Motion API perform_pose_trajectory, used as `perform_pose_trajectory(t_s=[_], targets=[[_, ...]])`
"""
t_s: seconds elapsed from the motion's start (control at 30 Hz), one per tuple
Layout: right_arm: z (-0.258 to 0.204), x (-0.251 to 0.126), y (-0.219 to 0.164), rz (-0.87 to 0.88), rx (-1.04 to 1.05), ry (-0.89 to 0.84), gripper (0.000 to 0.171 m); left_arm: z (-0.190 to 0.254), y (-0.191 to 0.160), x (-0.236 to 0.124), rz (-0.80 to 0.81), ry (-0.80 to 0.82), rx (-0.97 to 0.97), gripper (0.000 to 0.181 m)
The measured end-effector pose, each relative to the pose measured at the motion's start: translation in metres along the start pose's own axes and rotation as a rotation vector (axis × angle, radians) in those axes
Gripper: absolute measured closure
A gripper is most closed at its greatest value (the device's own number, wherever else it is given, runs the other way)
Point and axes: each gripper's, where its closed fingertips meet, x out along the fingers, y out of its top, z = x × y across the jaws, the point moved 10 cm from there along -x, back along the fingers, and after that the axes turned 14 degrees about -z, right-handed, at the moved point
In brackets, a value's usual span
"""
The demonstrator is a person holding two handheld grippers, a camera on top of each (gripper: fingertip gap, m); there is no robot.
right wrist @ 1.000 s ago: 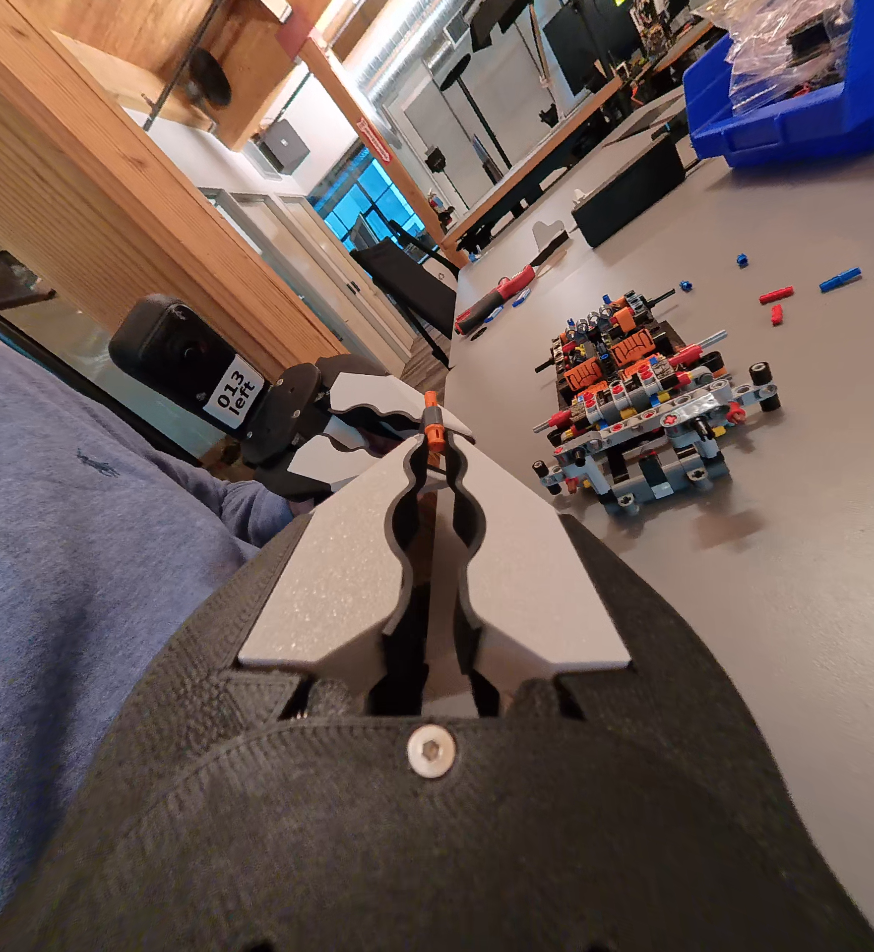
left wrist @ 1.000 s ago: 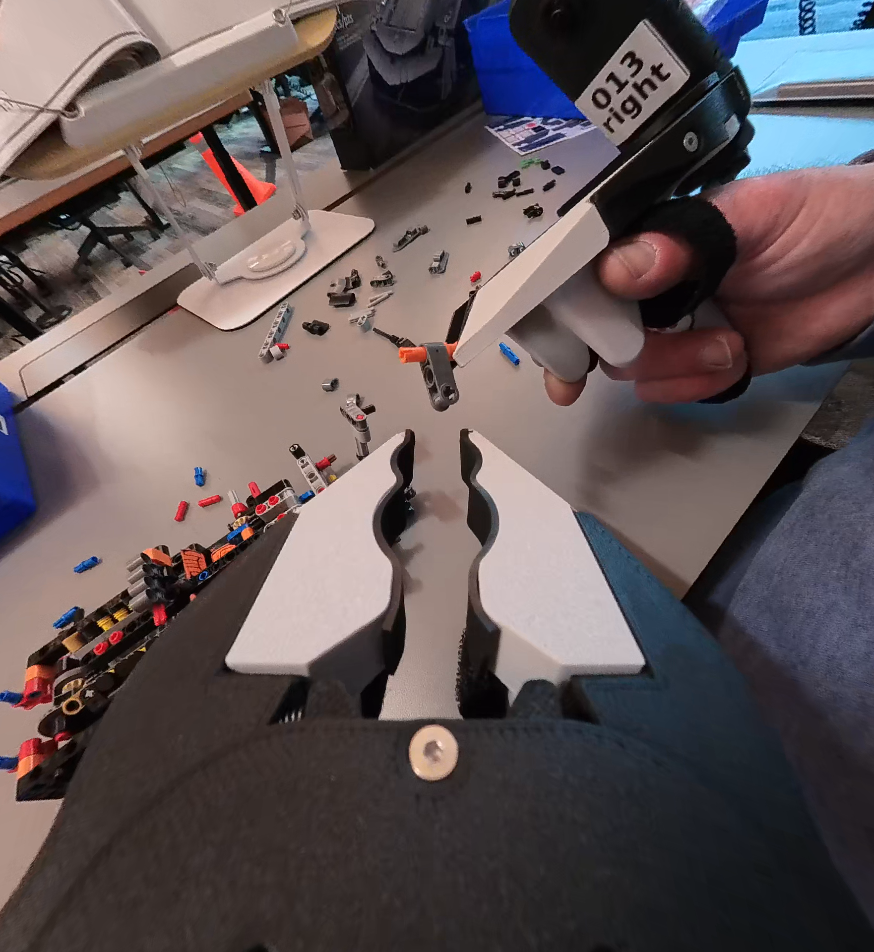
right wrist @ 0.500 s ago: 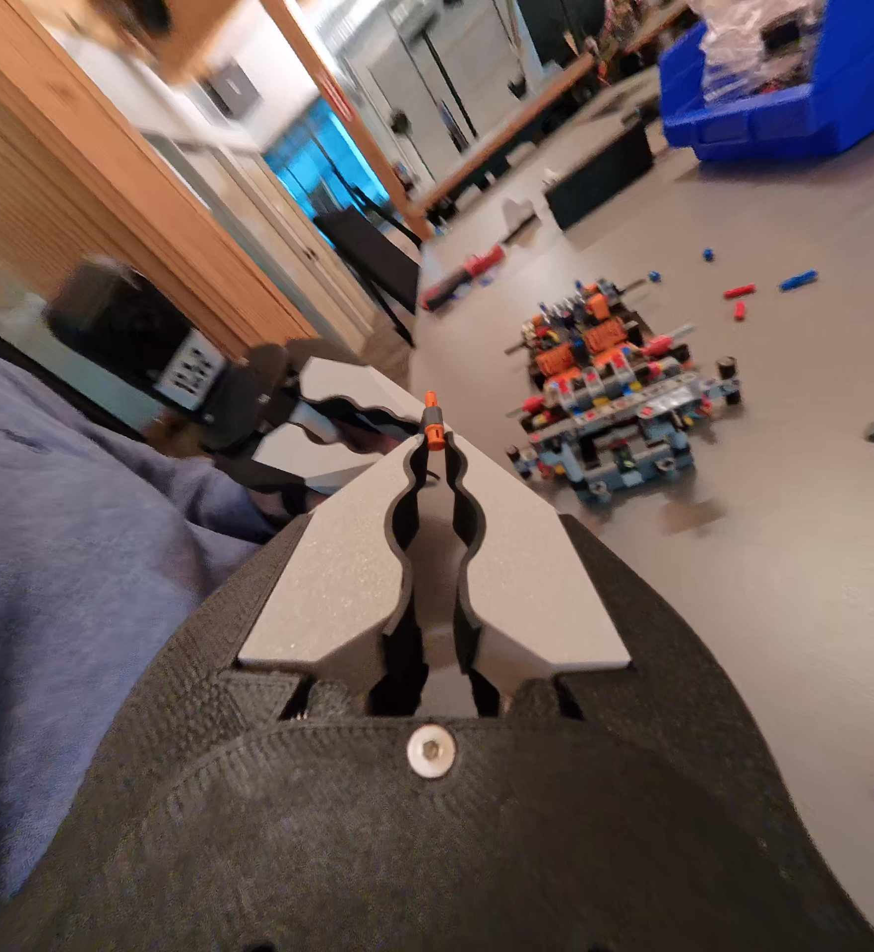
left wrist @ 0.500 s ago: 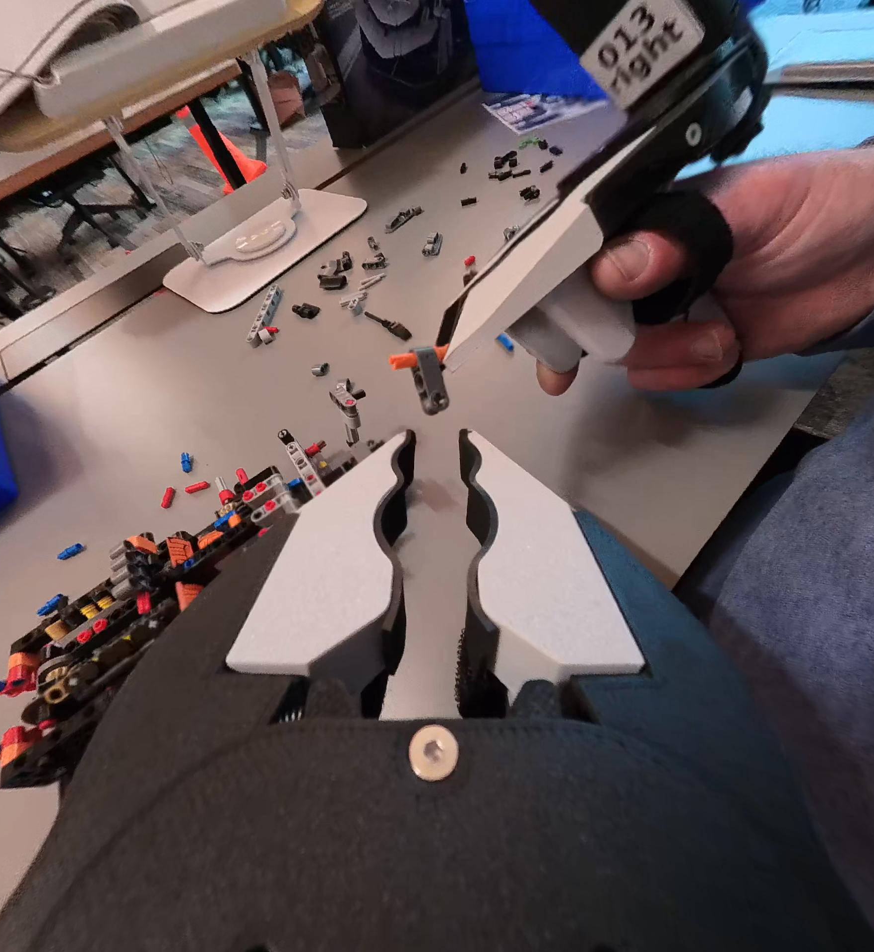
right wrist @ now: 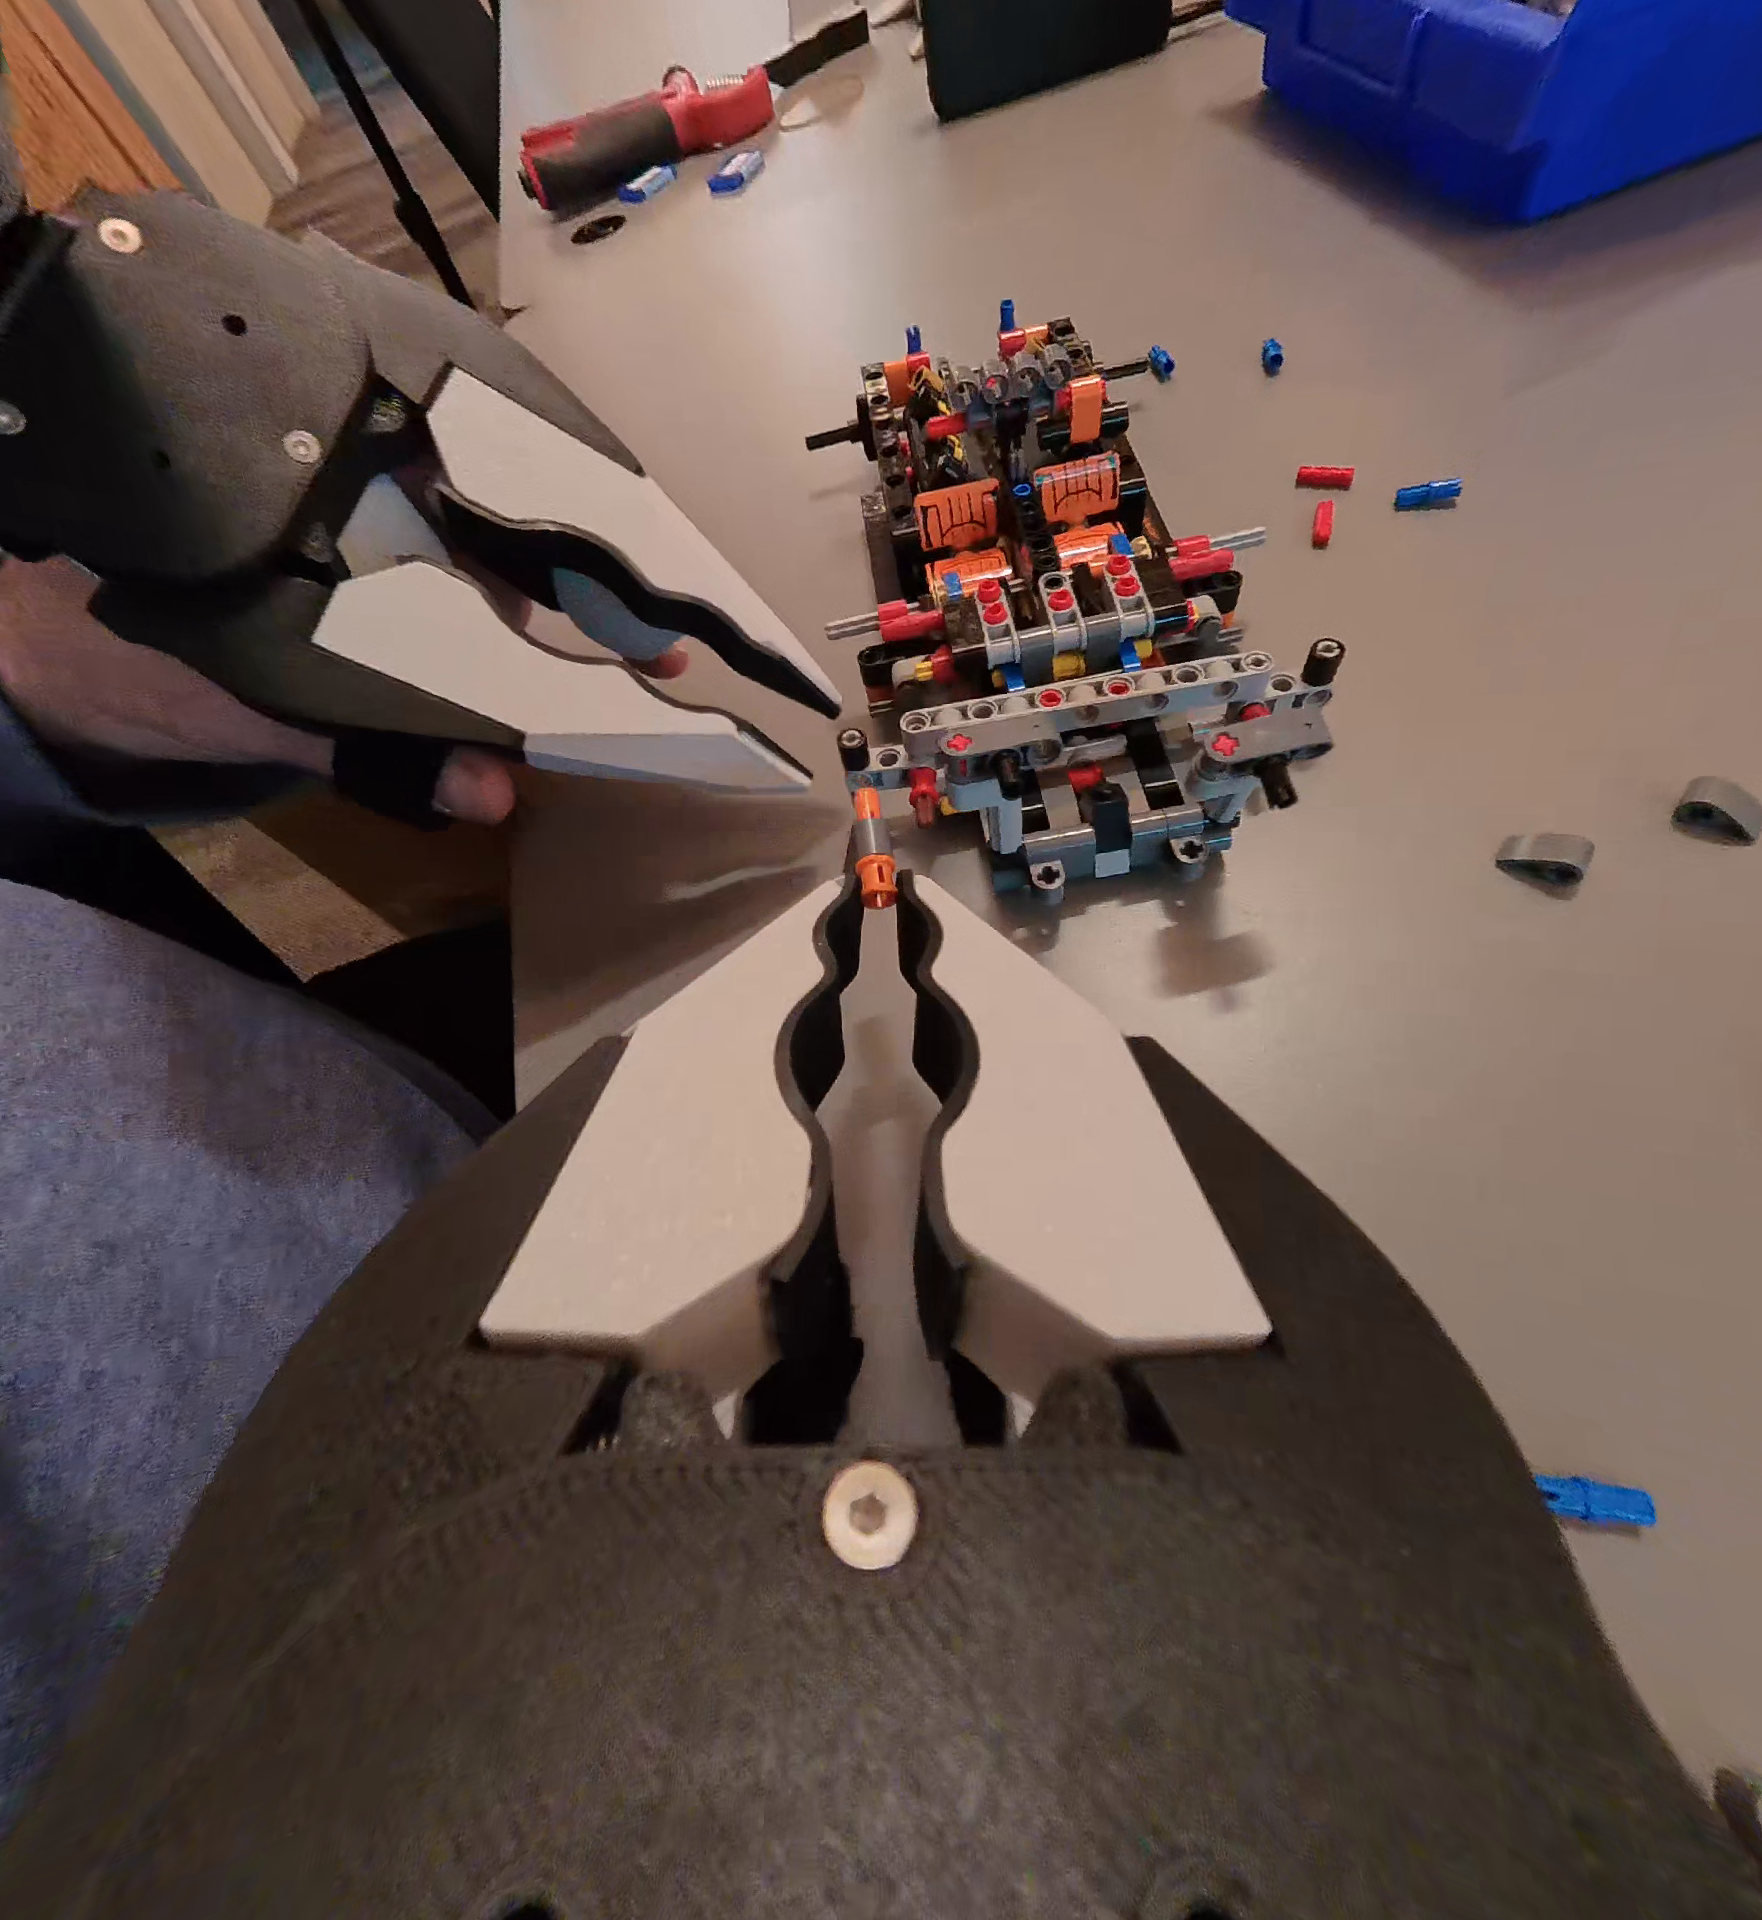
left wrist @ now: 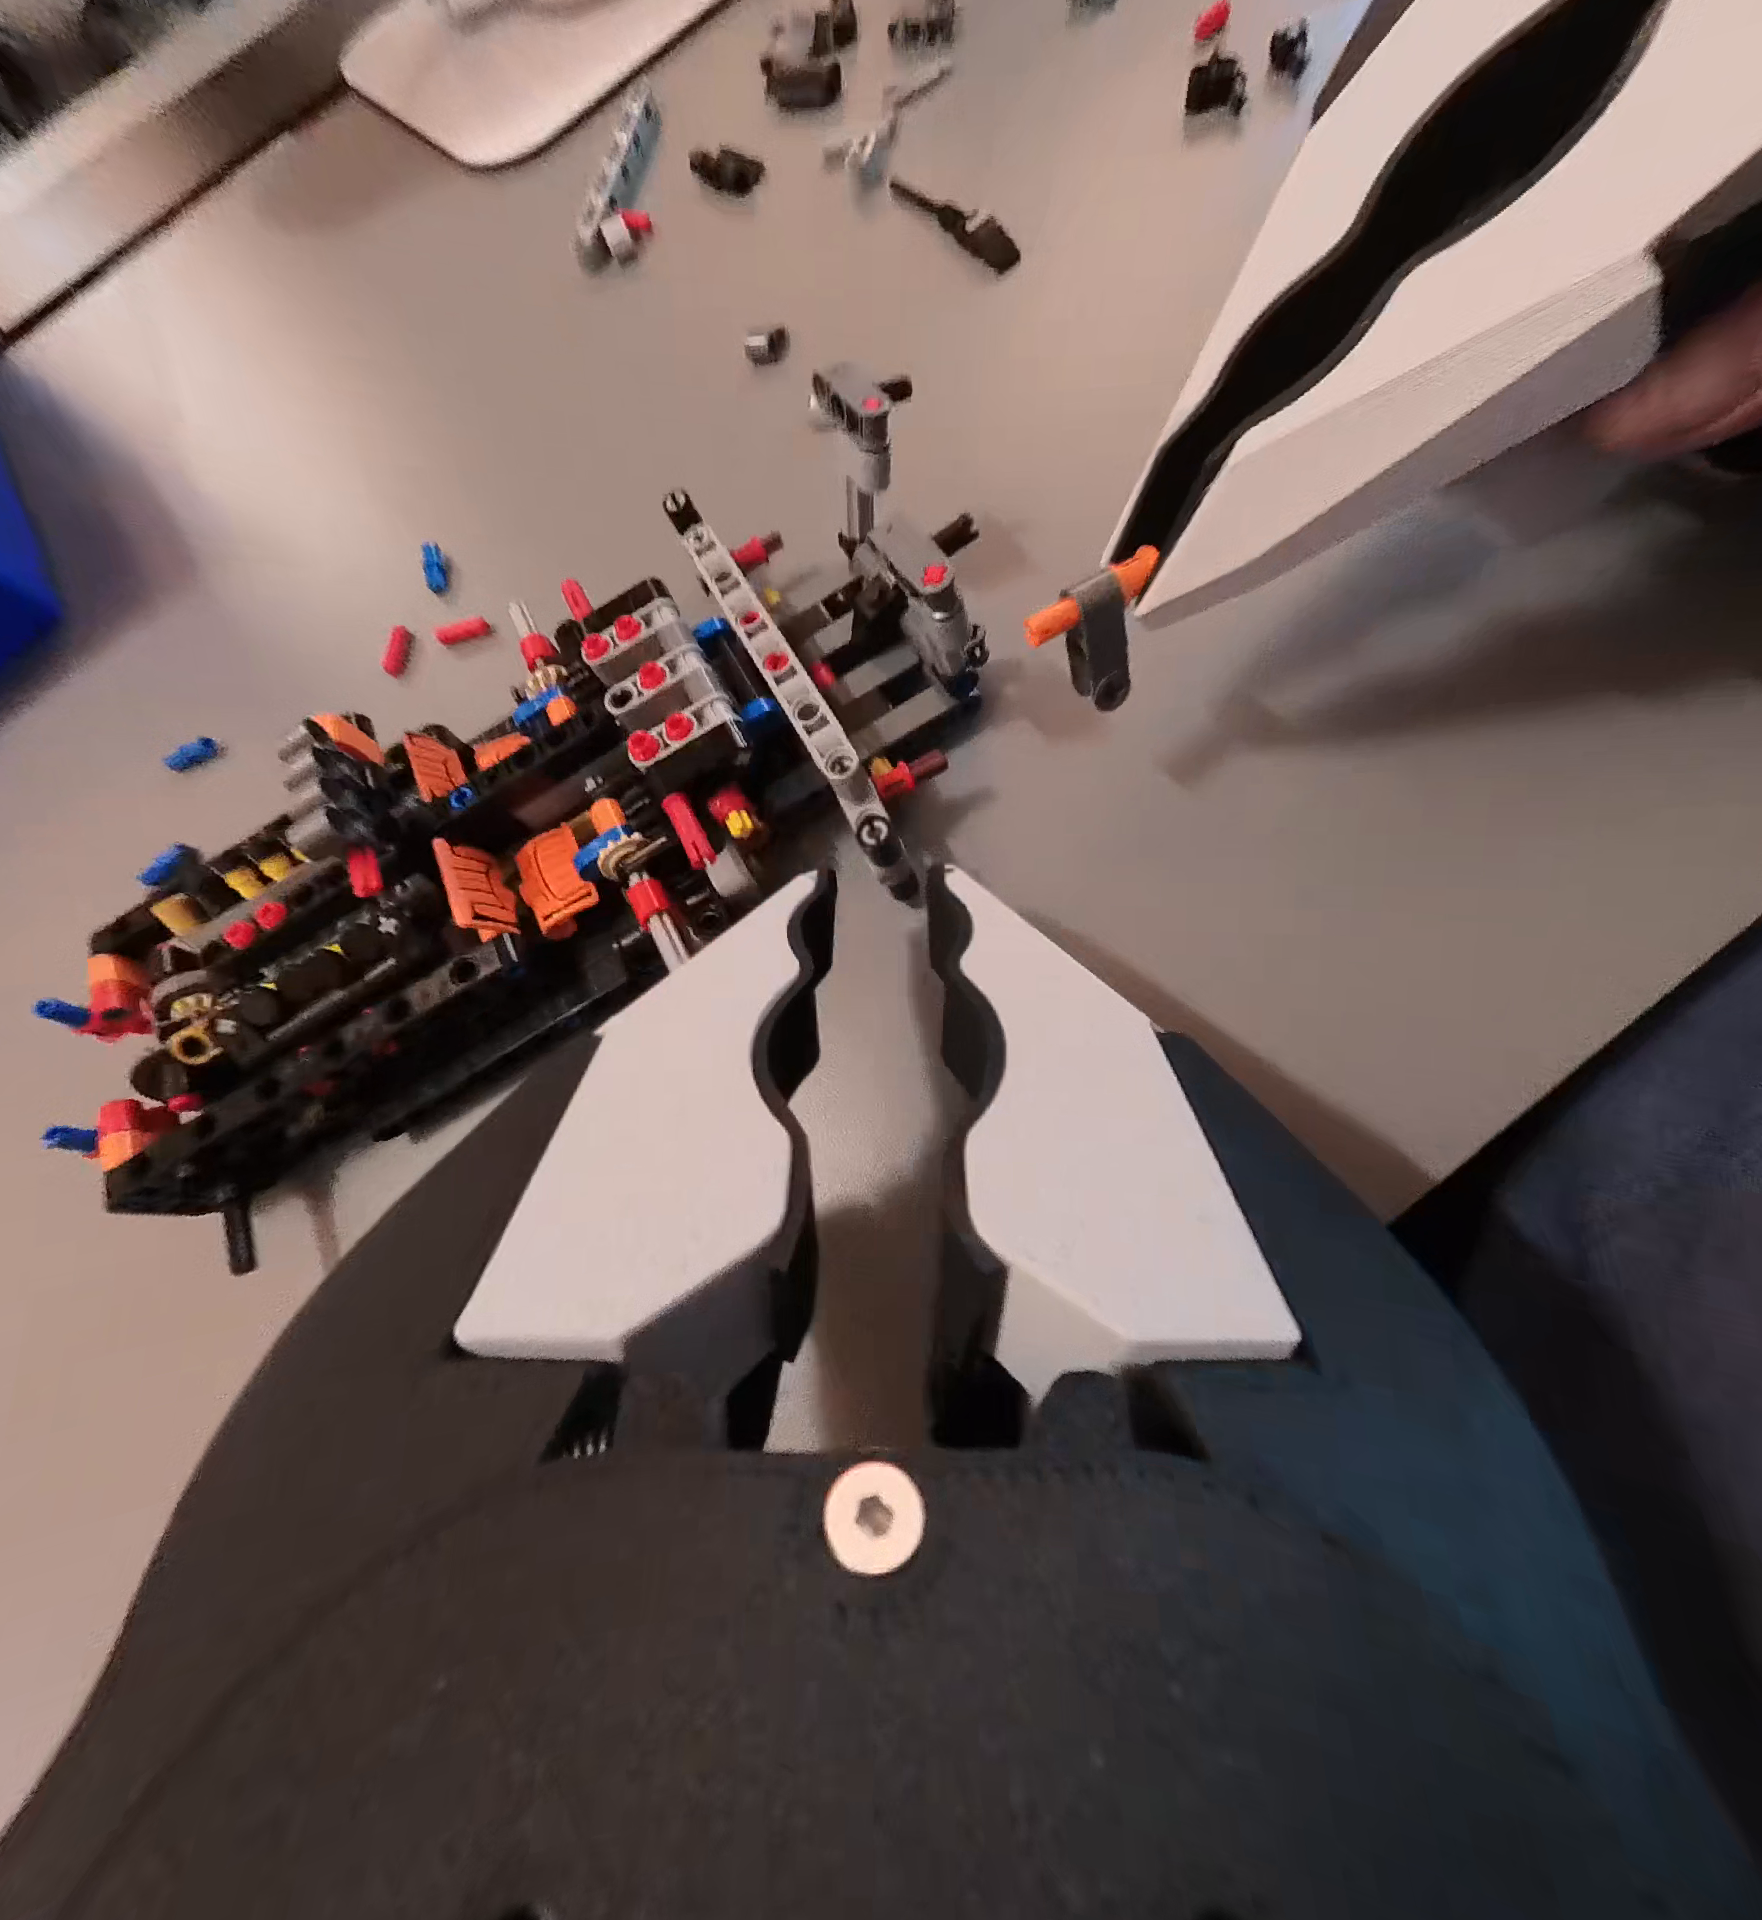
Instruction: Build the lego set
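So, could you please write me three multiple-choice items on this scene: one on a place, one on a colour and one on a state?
1. Where does the model stand?
A. on the table
B. on a shelf
C. on a person's lap

2. What colour is the pin in the right gripper?
A. green
B. white
C. orange

3. How do the jaws of the left gripper stand?
A. shut on a wheel
B. open
C. shut on a yellow brick

Key: 1 A, the model rests flat on the grey table top; 2 C, the pin sticking out of the right jaws is orange; 3 B, a clear gap shows between the left jaws in both views.
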Motion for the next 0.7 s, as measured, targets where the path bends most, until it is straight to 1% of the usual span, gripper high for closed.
perform_pose_trajectory(t_s=[0.17, 0.3, 0.7], targets=[[0.001, 0.002, -0.001, -0.012, -0.002, -0.014, 0.167, 0.000, 0.002, 0.011, -0.020, -0.053, -0.027, 0.161], [0.003, 0.002, -0.001, -0.017, 0.005, -0.021, 0.167, 0.004, 0.004, 0.014, -0.025, -0.066, -0.023, 0.160], [0.001, 0.002, -0.002, -0.024, -0.024, -0.026, 0.167, -0.001, 0.004, 0.015, -0.042, -0.030, -0.058, 0.169]])
